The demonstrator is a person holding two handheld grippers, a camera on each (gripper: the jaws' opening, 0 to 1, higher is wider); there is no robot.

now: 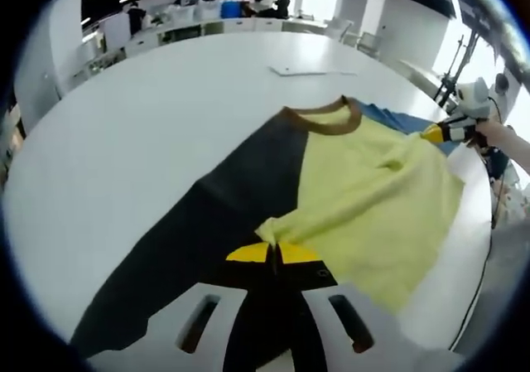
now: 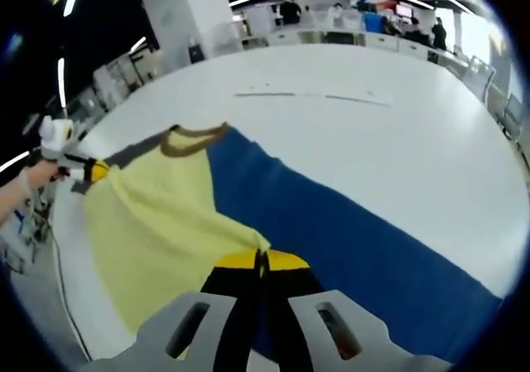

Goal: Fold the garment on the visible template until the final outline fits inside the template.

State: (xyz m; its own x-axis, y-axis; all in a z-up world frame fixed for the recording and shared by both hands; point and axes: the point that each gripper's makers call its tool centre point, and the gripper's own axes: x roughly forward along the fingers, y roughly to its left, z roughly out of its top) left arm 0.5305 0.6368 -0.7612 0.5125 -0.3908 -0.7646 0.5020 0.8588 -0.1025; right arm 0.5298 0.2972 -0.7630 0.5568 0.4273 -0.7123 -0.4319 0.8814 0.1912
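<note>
Yellow-tipped left gripper (image 1: 273,253) pinches one edge of the yellow garment (image 1: 373,198), jaws pressed together on cloth. Right gripper (image 2: 261,260) does the same on the opposite edge, so the shirt hangs taut between the two, likely mid-fold. Beneath it lies the template: dark panel (image 1: 207,231) on one side, blue panel (image 2: 348,223) on the other, flat on the white table (image 1: 166,115). Brown collar (image 1: 323,117) points away. Further back, desks and people.
</note>
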